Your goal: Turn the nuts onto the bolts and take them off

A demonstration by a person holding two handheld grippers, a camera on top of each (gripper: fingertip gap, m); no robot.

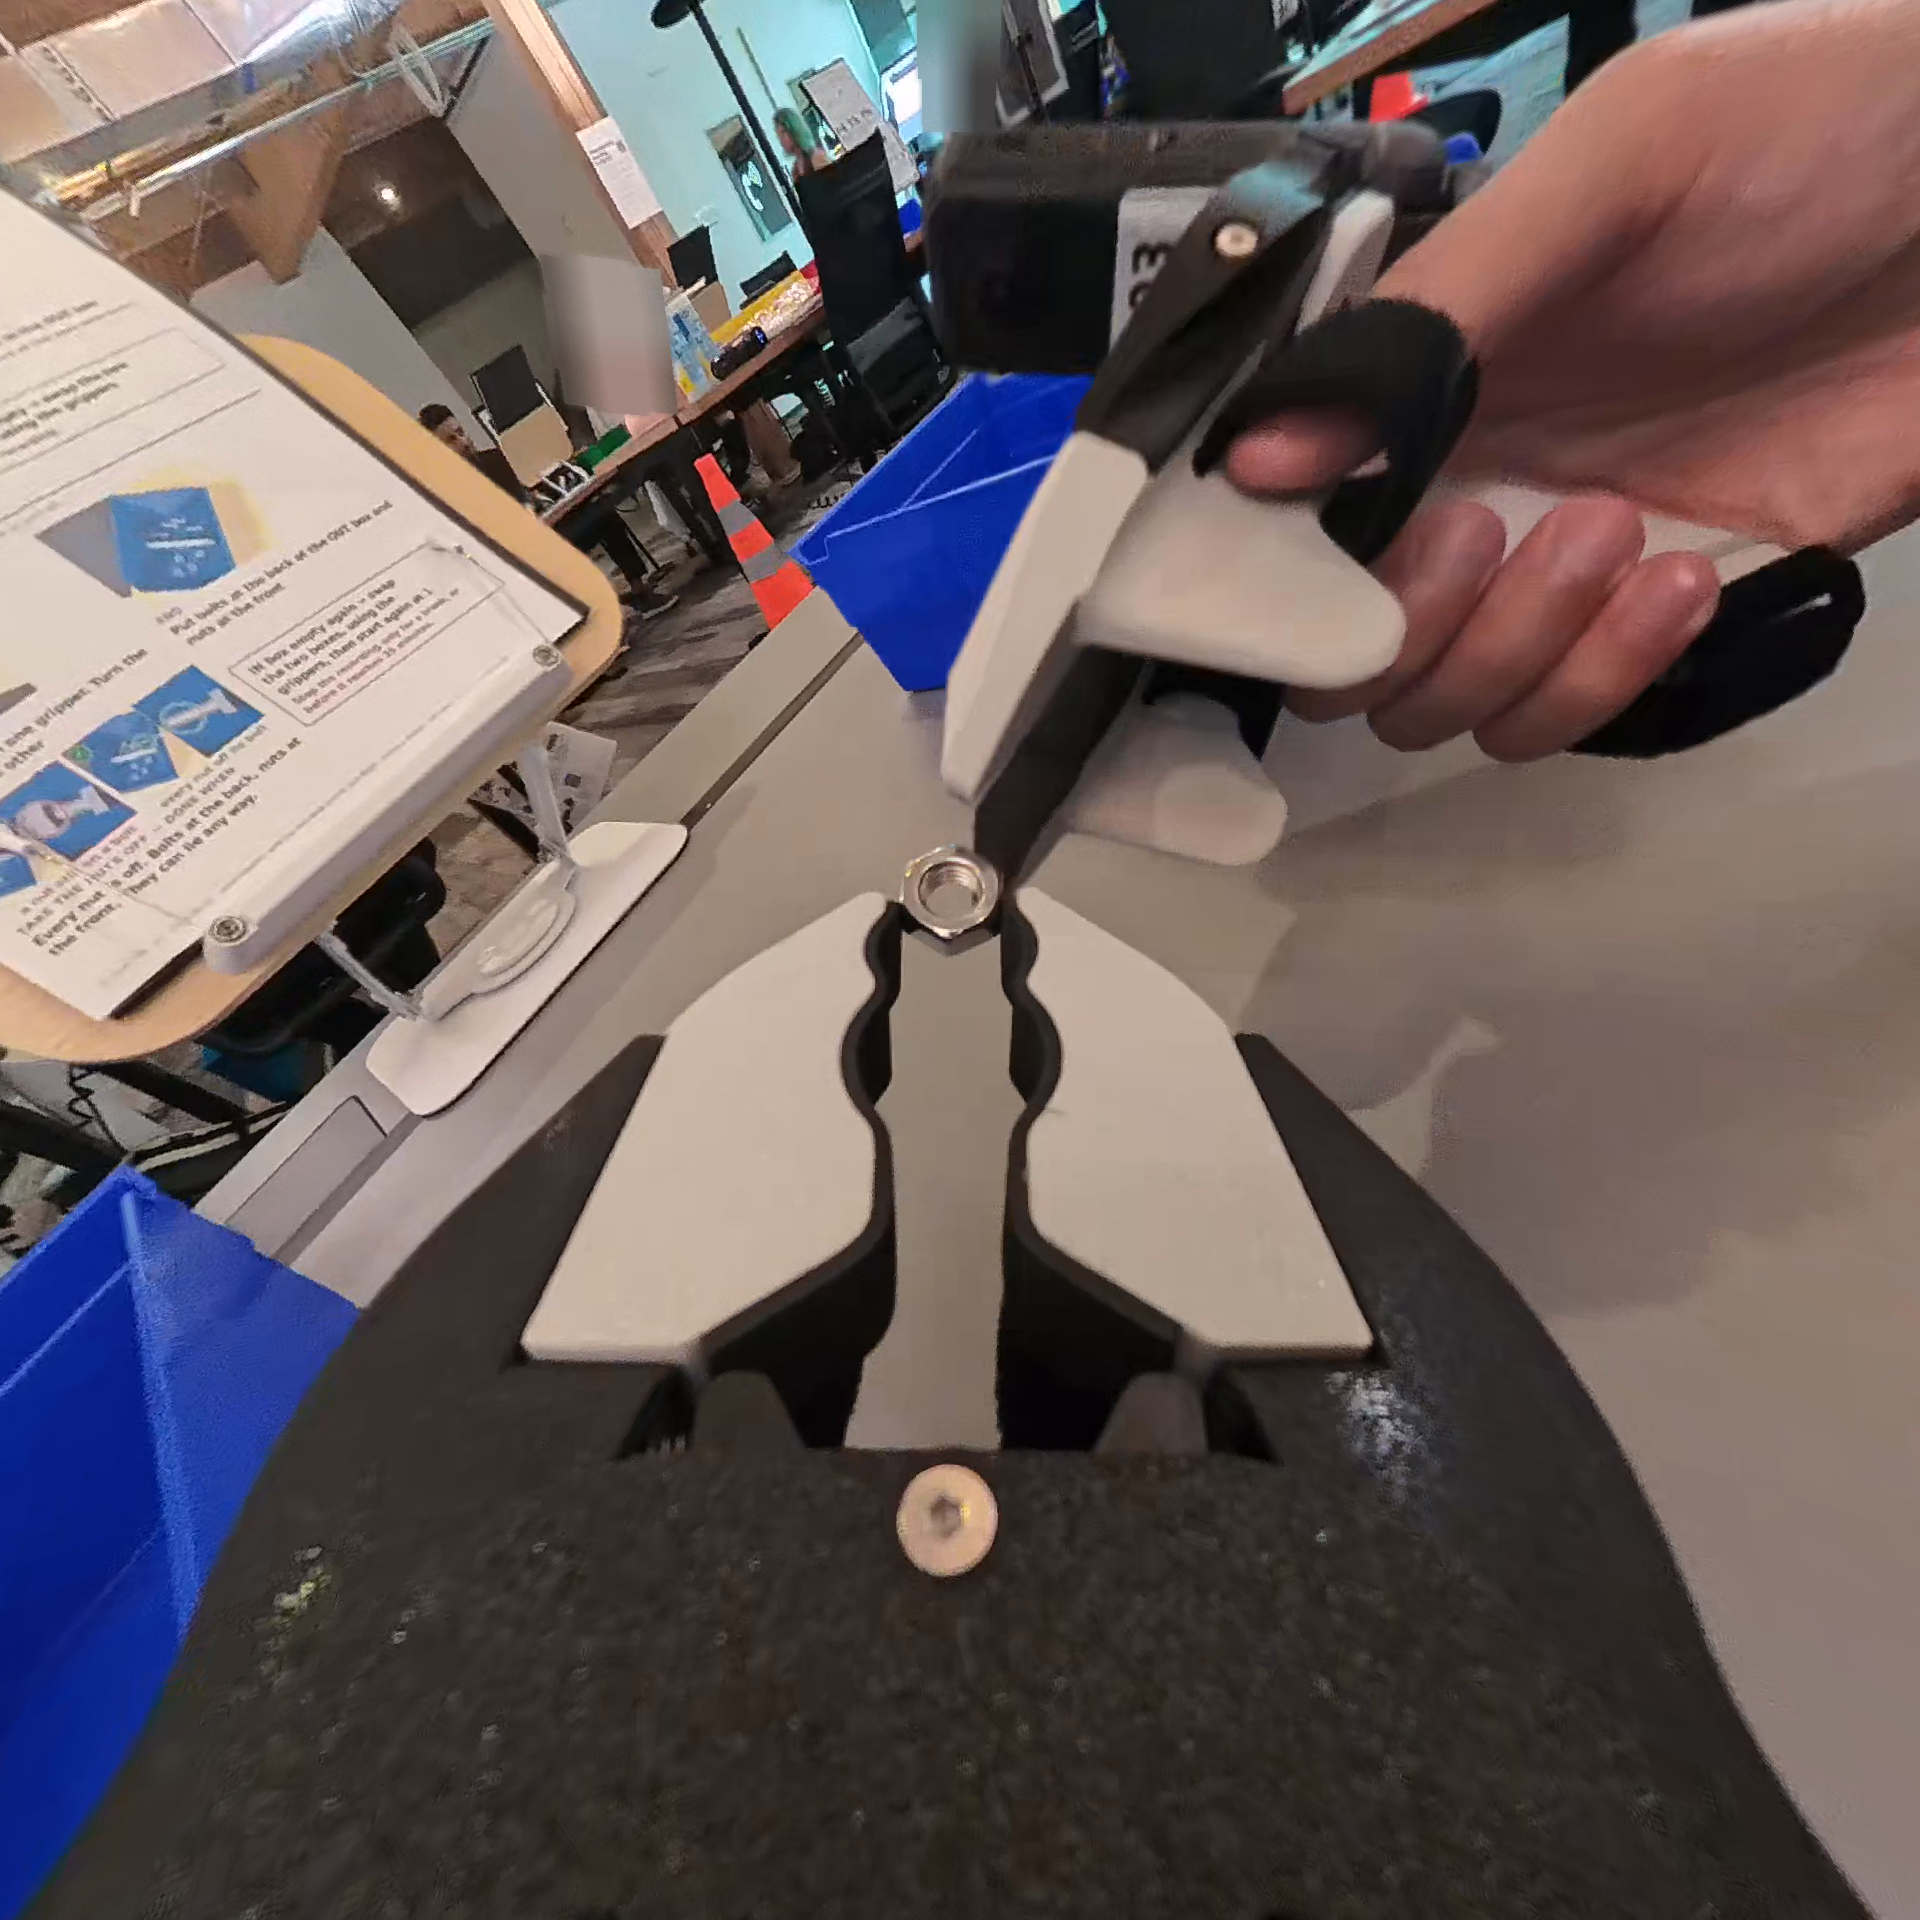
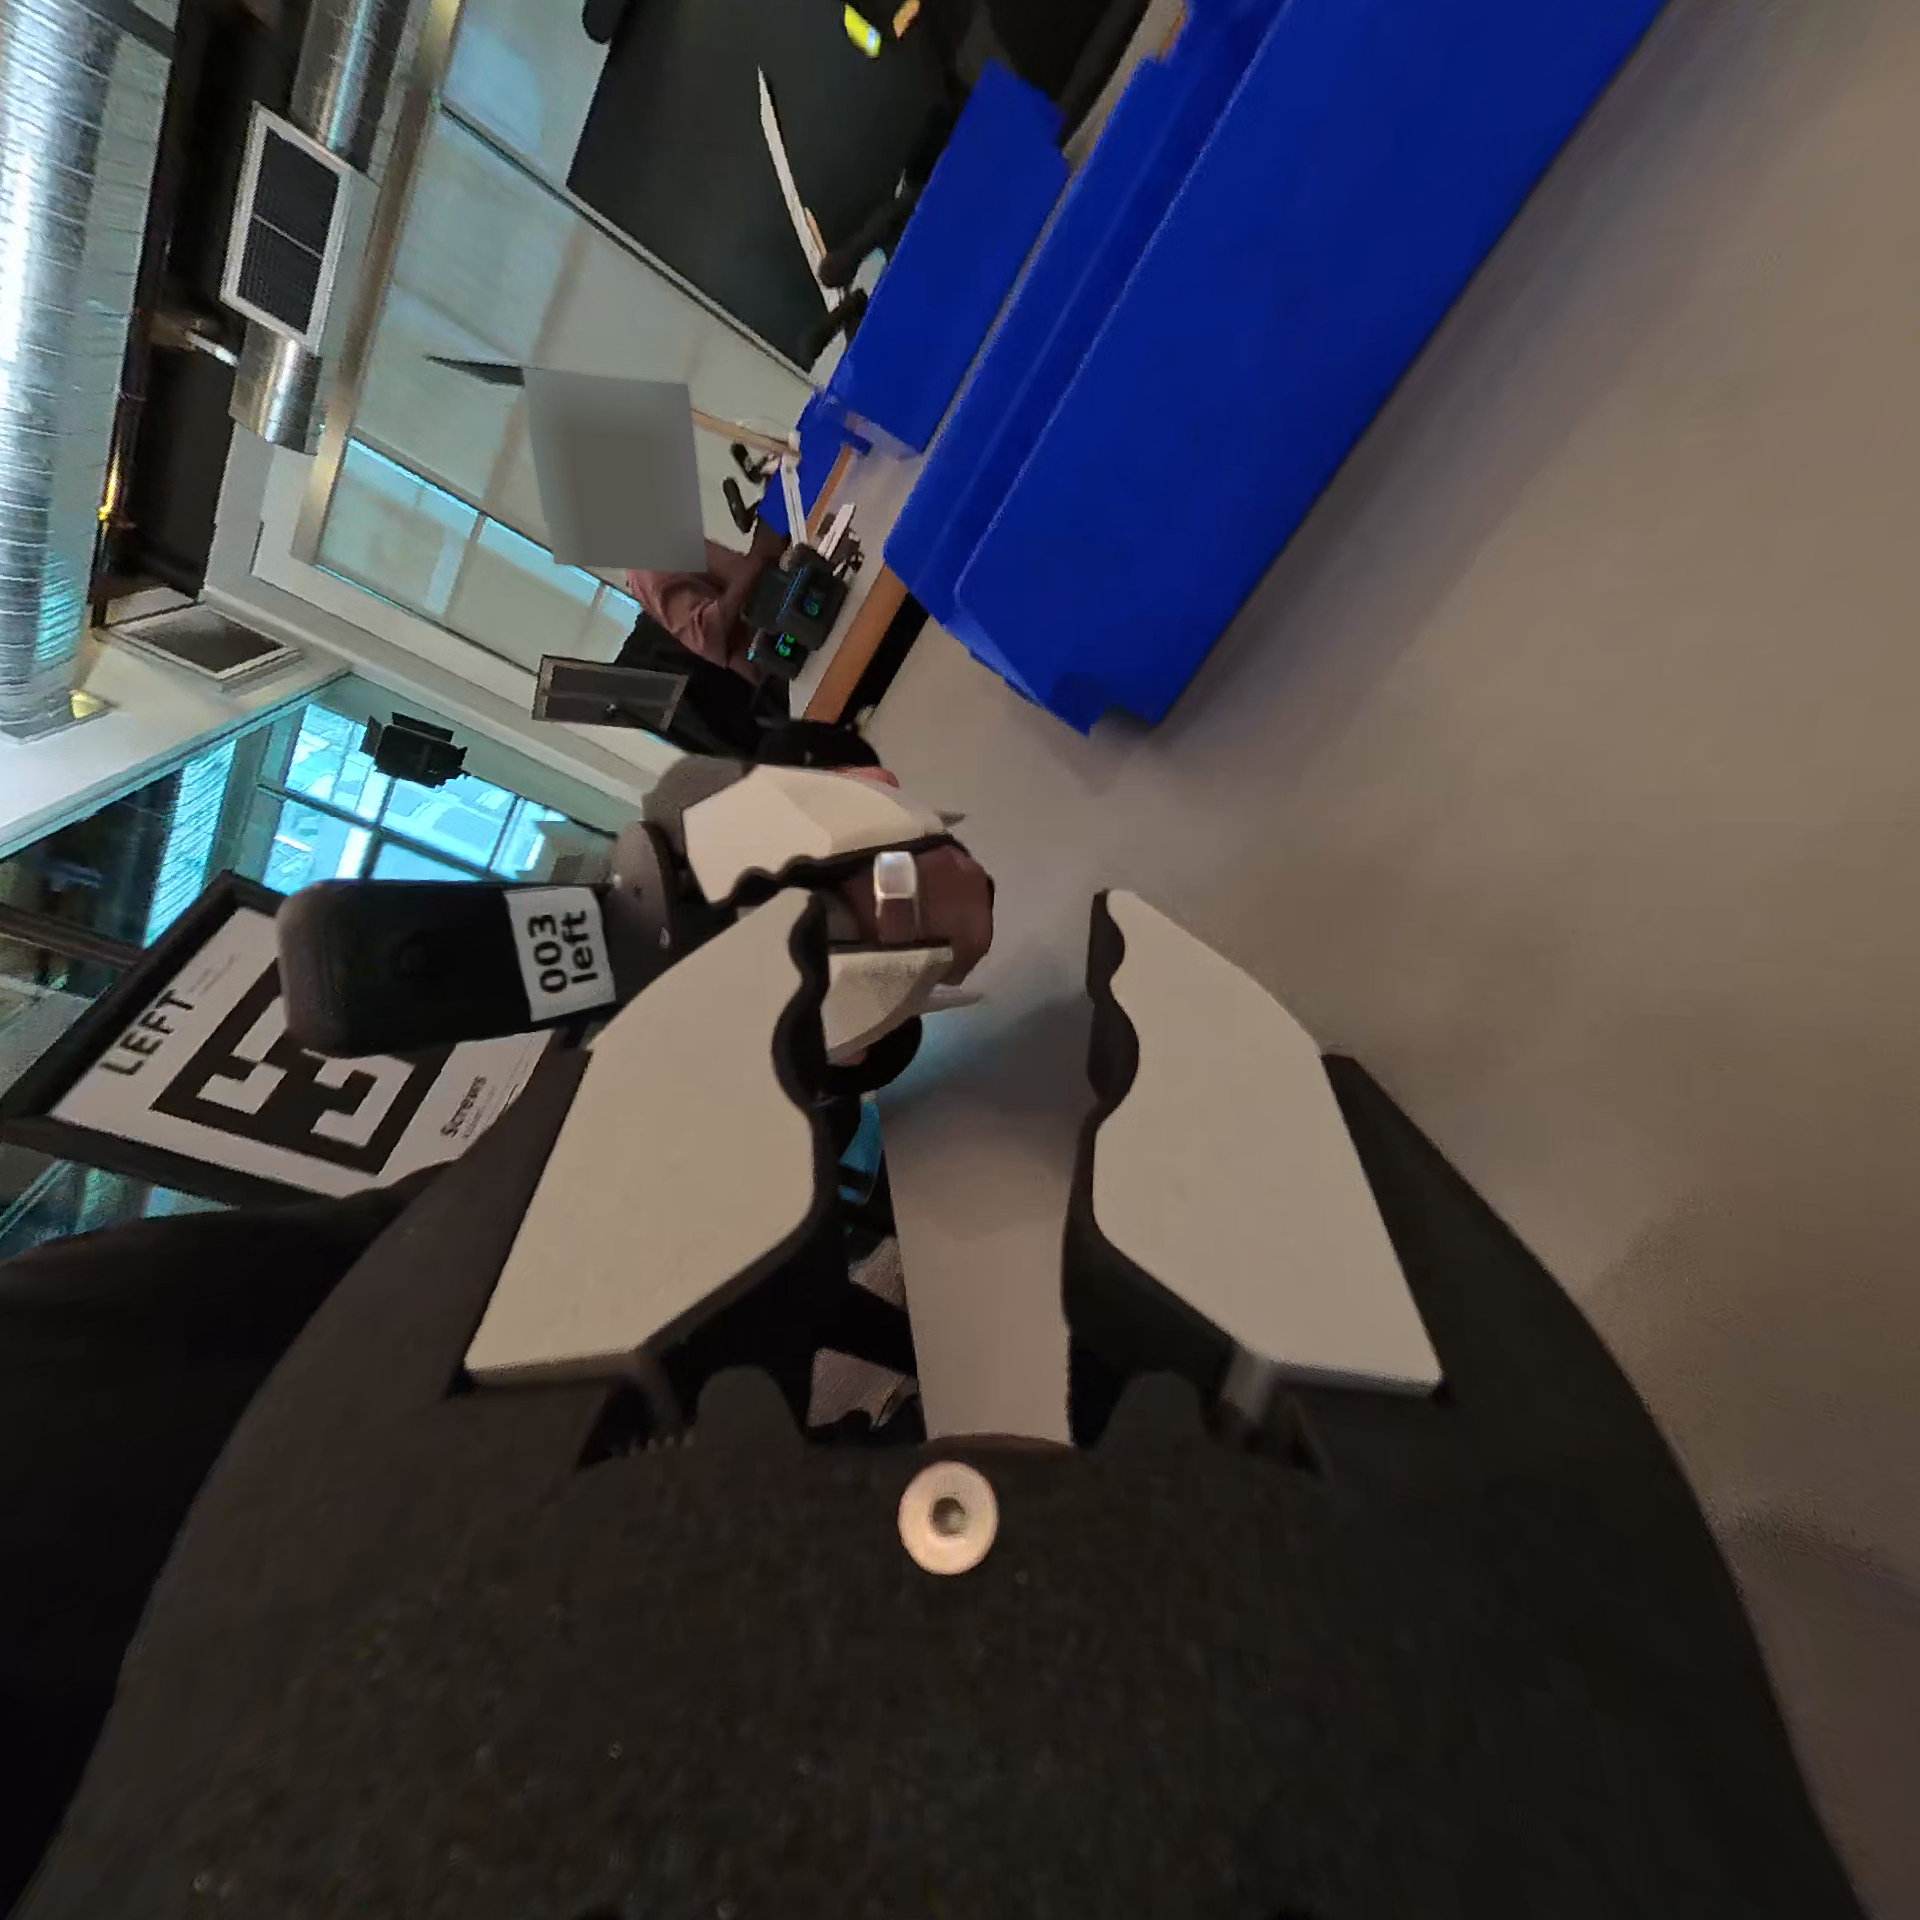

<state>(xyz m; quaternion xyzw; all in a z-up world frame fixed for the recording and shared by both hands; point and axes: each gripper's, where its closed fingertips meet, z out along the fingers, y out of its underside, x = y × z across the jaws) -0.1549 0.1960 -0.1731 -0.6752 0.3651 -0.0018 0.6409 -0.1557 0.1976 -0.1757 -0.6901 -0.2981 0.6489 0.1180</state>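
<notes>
My left gripper [image 1: 948, 920] is shut on a silver hex nut [image 1: 948, 891], pinched flat between its fingertips a little above the grey table [image 1: 1507, 1039]. My right gripper [image 1: 1091, 831], held by a bare hand, comes in from the upper right with its jaws apart; its near black fingertip touches the nut's right edge. In the right wrist view, which is rolled sideways, the right gripper [image 2: 956, 925] is open and empty, and the left gripper [image 2: 899, 914] holds the nut [image 2: 894, 878] just ahead of the right gripper's tips. No bolt shows in either view.
A blue bin [image 1: 935, 520] stands behind the grippers and another [image 1: 114, 1507] at the near left table edge. An instruction sheet on a stand [image 1: 260, 623] is at the left. Blue bins [image 2: 1195, 416] and a framed marker sign [image 2: 260, 1081] show in the right wrist view. Only a small space, under 4 cm, lies between the two pairs of fingers.
</notes>
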